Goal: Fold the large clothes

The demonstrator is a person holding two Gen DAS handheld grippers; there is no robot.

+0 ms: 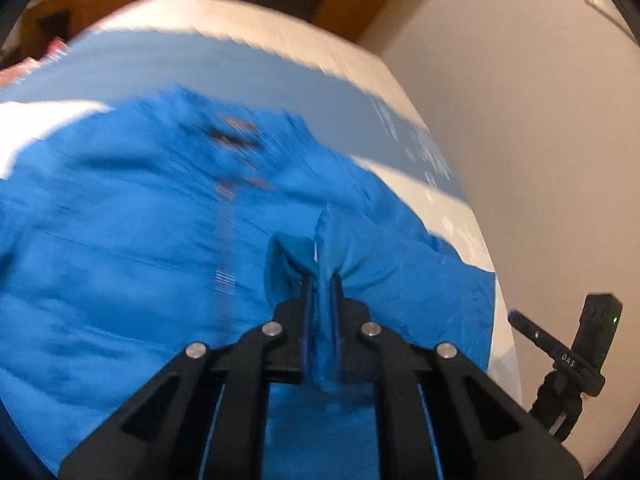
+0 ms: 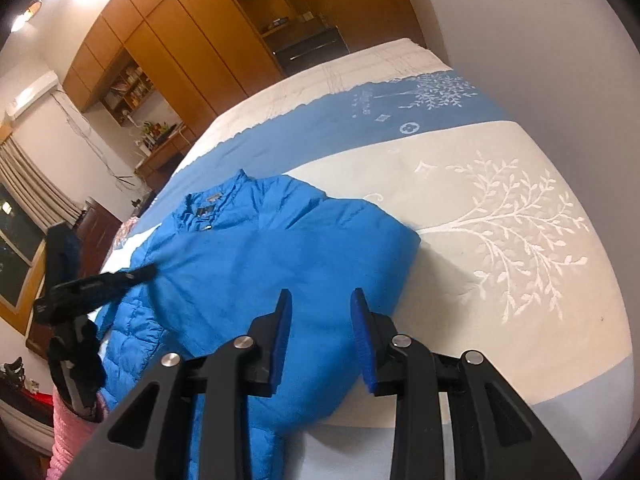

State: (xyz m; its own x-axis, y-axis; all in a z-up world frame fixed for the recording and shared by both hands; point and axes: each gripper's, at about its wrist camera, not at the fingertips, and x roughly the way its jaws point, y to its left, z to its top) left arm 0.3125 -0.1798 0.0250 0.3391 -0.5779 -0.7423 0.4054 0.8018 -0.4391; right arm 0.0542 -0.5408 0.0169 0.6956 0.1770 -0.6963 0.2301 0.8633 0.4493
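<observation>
Left gripper (image 1: 320,292) was clamped on a pinched fold of the blue jacket (image 1: 132,248), which lay spread on the bed (image 2: 460,208). Right gripper (image 2: 320,336) hovered above the jacket, jaws apart, empty.

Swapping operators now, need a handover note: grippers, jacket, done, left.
Left gripper: shut on a pinched fold of the bright blue padded jacket.
Right gripper: open, empty, above the jacket's near part.
Jacket lies on the white-and-blue patterned bedspread, collar at the far end, right side apparently already folded in.
Left: carry the pinched part over, then finish the remaining folds.
</observation>
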